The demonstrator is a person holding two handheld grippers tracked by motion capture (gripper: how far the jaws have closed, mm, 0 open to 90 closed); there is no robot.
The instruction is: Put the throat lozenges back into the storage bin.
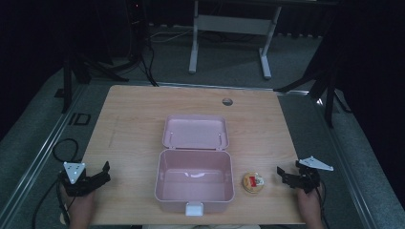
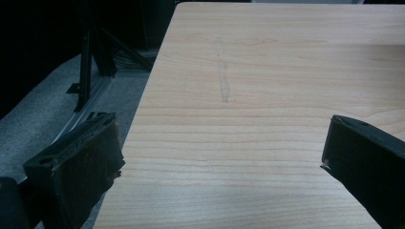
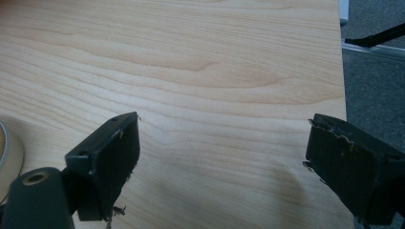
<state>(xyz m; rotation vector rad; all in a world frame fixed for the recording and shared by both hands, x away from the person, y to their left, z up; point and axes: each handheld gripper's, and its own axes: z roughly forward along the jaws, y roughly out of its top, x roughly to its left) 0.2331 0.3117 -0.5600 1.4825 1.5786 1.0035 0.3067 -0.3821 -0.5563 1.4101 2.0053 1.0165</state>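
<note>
From the high view, a pale wooden surface (image 1: 143, 119) carries a pink lunch box (image 1: 194, 183) at its middle, near the person's edge. The box stands open and empty, its lid (image 1: 195, 132) laid back flat on the far side of the box and joined to it along the hinge; a white latch (image 1: 194, 208) hangs at the near wall of the box. Just right of the box, apart from it, lies a small round container (image 1: 253, 182) with a tan rim and red and white contents; what it holds is too small to tell. Well left of the box the left gripper (image 1: 104, 172) rests at the surface's near corner, held by a hand (image 1: 79, 207), its jaws spread and empty. Well right of the box, beyond the round container, the right gripper (image 1: 282, 175) is held by the other hand (image 1: 309, 205), jaws likewise parted with nothing between them. A grey grommet (image 1: 227, 101) sits in the surface on the far side of the box. In the left gripper view, the left gripper (image 2: 219, 152) shows both black jaws wide apart over bare wood, with the surface's edge and grey floor (image 2: 43, 129) beside it. In the right gripper view, the right gripper (image 3: 222, 143) is wide open over bare wood, gripping nothing; the rim of the round container (image 3: 8, 157) shows at the frame's left edge, clear of the jaws.
</note>
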